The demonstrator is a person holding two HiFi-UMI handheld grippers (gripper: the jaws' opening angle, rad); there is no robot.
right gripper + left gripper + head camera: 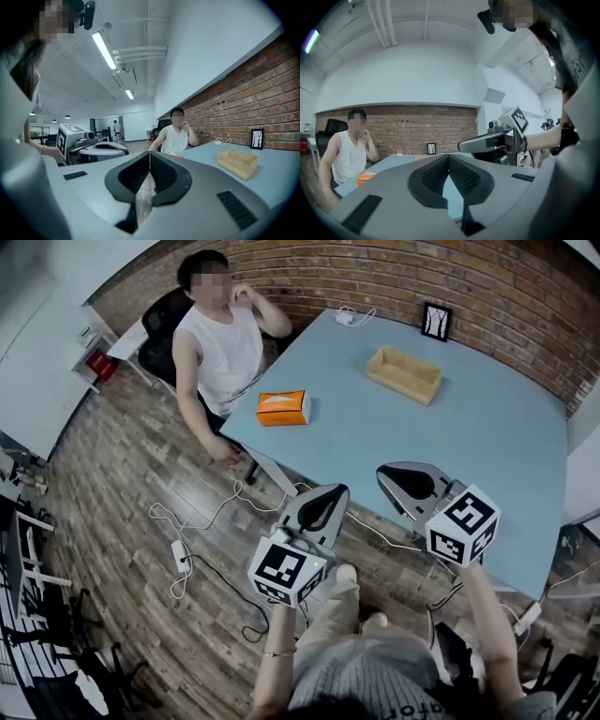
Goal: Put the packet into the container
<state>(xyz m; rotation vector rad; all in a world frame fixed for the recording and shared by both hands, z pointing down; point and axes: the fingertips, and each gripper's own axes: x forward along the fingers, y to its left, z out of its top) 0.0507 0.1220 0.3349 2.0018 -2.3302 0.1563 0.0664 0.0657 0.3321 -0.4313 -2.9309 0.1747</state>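
**Item: packet into container, approach stage**

- Table [487, 427]: pale blue, serving as the reference for every place below.
- Packet [283, 408]: orange, lying flat near the table's left edge, just beside the seated person [220, 348]. Nothing is touching it.
- Container [404, 374]: an open wooden tray, sitting toward the table's far side, well apart from the packet and looking empty.
- Frame [436, 321]: a small picture frame standing at the table's far edge, behind the container.
- Left gripper [334, 491]: hanging off the table's near edge, over the floor. Its jaws are meeting at the tips and holding nothing.
- Right gripper [386, 472]: hanging at the table's near edge, beside the left one. Its jaws are pressed together and are likewise empty.

**Step in hand:** judging by the layout, the reach is only beginning. The packet is not yet picked up, and both grippers are well apart from it.

**Next move calls for:** one gripper spreading its jaws, travelling across the table's near-left part to the packet, and closing on the packet's sides. After that, the packet needs carrying toward the table's far side to the container.
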